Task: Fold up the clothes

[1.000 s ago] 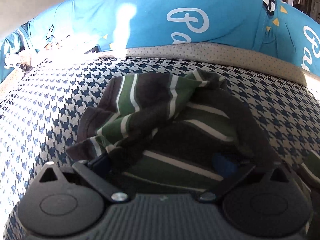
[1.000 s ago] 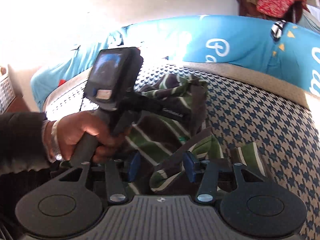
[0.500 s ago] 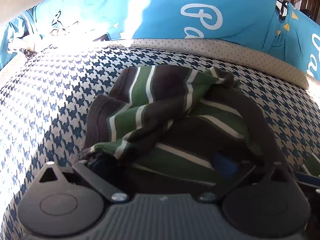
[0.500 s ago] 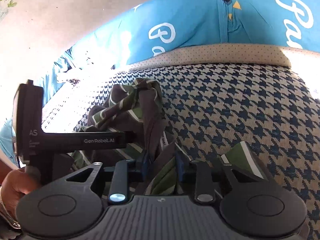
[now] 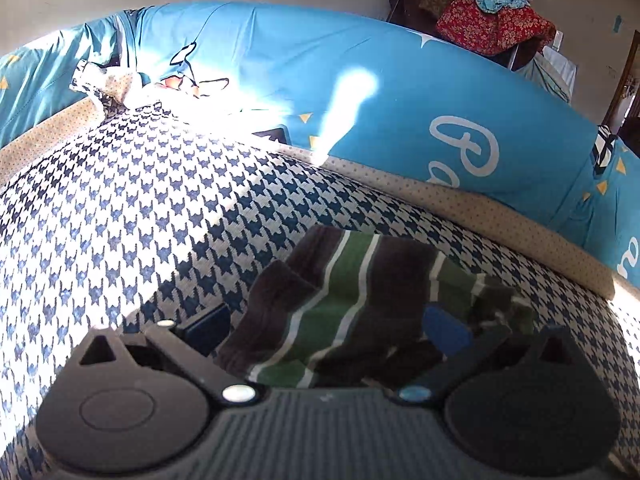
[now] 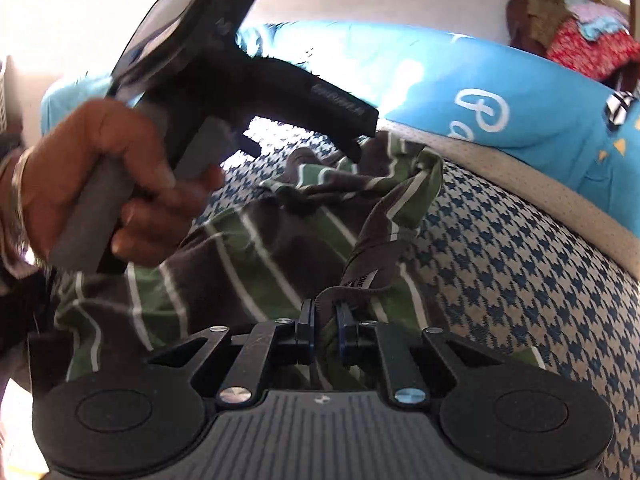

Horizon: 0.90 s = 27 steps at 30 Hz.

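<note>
A green, dark-brown and white striped garment [image 6: 260,248] lies crumpled on a blue-and-white houndstooth cover [image 6: 520,260]. My right gripper [image 6: 326,320] is at its near edge, jaws closing, and the pads pinch a dark hem strip with a label. In the left wrist view the garment [image 5: 352,280] lies between the widely spread fingers of my left gripper [image 5: 324,326], which stands open. A hand [image 6: 100,176] holds the left gripper's black body [image 6: 256,80] above the garment's far bunched end.
A bright blue quilt [image 5: 400,100] with white lettering runs along the far side of the cover [image 5: 140,208], edged by a beige dotted band [image 5: 500,216]. A pile of red and patterned clothes [image 5: 488,20] sits on furniture at the back right. Sunlight glares at the far left.
The right jaws went from apart to pinched on the hem strip. The left gripper rose and rolled, and the garment now sits lower and closer in its view.
</note>
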Each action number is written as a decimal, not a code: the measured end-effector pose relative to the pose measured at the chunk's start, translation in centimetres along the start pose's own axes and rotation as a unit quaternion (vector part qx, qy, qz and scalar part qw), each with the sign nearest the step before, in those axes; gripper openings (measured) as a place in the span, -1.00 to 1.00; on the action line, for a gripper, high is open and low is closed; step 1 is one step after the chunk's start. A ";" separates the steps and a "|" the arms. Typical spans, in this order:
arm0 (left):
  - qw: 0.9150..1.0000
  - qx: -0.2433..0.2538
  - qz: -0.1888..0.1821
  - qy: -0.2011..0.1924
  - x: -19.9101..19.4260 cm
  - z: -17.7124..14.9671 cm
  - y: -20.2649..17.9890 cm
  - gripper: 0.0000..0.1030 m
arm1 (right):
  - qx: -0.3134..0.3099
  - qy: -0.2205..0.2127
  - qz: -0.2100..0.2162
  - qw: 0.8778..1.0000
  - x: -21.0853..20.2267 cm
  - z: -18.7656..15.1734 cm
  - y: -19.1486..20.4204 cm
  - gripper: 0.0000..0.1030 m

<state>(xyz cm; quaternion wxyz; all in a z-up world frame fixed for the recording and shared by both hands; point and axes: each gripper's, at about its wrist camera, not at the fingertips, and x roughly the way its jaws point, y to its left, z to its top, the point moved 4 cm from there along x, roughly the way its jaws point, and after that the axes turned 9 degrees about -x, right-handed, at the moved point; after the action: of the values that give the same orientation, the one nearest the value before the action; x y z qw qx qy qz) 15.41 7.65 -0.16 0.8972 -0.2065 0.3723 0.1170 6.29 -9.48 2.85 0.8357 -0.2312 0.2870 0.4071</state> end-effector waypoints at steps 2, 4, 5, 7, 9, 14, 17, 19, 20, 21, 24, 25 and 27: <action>1.000 0.010 -0.008 0.008 0.4 -0.4 -0.6 1.00 | -0.019 0.009 -0.002 1.000 0.7 -0.4 0.9 -0.77; 0.999 0.022 -0.004 0.029 1.4 -1.1 -1.1 1.00 | -0.024 0.015 0.000 1.000 1.1 -0.8 1.3 -0.77; 0.999 0.022 0.010 0.044 2.0 -1.5 -0.9 1.00 | -0.026 0.017 0.000 1.000 1.3 -0.9 1.5 -0.76; 0.997 0.008 0.032 0.065 3.2 -2.2 0.0 1.00 | -0.029 0.018 0.000 0.999 1.3 -1.0 1.5 -0.75; 0.997 0.013 0.039 0.059 3.5 -2.5 0.3 1.00 | -0.022 0.019 0.008 1.000 1.1 -1.1 1.2 -0.69; 0.997 0.030 0.053 0.057 3.3 -2.9 0.1 1.00 | 0.007 0.007 0.026 1.000 0.0 -1.2 -0.3 -0.54; 0.996 0.033 0.054 0.058 3.3 -2.9 0.1 1.00 | 0.058 -0.010 0.030 0.998 -0.5 -1.3 -2.1 -0.44; 0.996 0.034 0.055 0.059 3.4 -3.0 0.0 1.00 | 0.101 -0.019 0.033 0.994 -0.4 -1.5 -3.3 -0.43; 0.996 0.035 0.055 0.059 3.4 -3.0 0.0 1.00 | 0.122 -0.022 0.033 0.992 -0.2 -1.6 -3.7 -0.43; 0.996 0.034 0.055 0.059 3.4 -3.0 0.0 1.00 | 0.143 -0.025 0.034 0.989 0.1 -1.6 -4.3 -0.43; 0.996 0.036 0.053 0.060 3.4 -3.0 0.0 1.00 | 0.192 -0.029 0.040 0.980 1.3 -1.7 -5.5 -0.43; 0.996 0.037 0.053 0.061 3.4 -3.0 0.0 1.00 | 0.203 -0.029 0.043 0.978 1.8 -1.7 -5.8 -0.43; 0.996 0.038 0.052 0.061 3.4 -3.1 0.1 1.00 | 0.222 -0.029 0.046 0.974 2.5 -1.8 -6.2 -0.43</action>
<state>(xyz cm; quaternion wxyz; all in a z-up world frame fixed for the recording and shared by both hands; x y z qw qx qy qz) 15.82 6.48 -4.57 0.8726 -0.1597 0.4411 0.1360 12.02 -12.72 0.80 0.8543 -0.0148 0.3566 0.3779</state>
